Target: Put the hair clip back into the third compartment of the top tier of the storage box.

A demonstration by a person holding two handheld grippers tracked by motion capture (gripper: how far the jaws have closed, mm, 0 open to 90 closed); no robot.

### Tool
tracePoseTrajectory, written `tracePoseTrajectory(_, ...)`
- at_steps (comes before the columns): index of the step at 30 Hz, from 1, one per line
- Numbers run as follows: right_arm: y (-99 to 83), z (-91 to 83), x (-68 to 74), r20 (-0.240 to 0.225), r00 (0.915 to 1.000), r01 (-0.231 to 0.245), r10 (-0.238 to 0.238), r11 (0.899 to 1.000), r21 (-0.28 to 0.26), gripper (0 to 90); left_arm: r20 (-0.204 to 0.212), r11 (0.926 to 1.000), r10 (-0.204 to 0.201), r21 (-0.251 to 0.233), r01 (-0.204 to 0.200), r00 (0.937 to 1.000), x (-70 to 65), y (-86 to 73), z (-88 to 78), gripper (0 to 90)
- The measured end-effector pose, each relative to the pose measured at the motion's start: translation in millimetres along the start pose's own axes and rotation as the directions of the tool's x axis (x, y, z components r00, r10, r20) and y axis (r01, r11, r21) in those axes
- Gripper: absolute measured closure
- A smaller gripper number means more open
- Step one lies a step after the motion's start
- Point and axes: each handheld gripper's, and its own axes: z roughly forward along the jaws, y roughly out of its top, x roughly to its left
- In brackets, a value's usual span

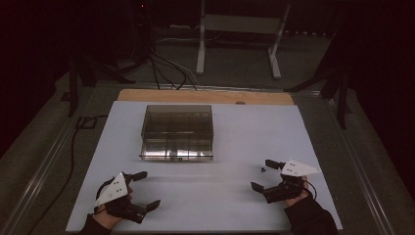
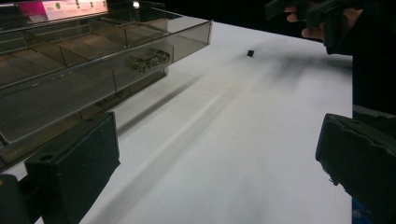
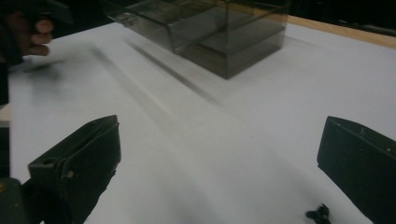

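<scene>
Both hand-held grippers, left point(image 1: 140, 191) and right point(image 1: 262, 175), stand wide and empty; small black part point(image 1: 263, 169) not yet picked for the open organizer box point(image 1: 177, 132).

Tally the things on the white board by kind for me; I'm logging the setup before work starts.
Clear compartment box: 1
Small black part: 1
Handheld tools: 2, left tool, right tool
Total: 4
</scene>
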Motion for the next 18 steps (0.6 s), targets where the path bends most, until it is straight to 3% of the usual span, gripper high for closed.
tracePoseTrajectory(10, -1.1, 1.7, -11.1, 0.03, 0.9994, -0.018, 0.017, 1.0, 0.018, 0.0, -0.002, 1.0, -0.007, -0.005, 0.007, 1.0, 1.2, -1.0, -0.5, 0.6)
tracePoseTrajectory(18, -2.5, 5.2, -23.3, 0.052, 0.9968, -0.063, 0.06, 0.997, 0.053, 0.0, 0.002, 1.0, -0.006, 0.005, 0.006, 1.0, 1.0, -1.8, 0.3, 0.6)
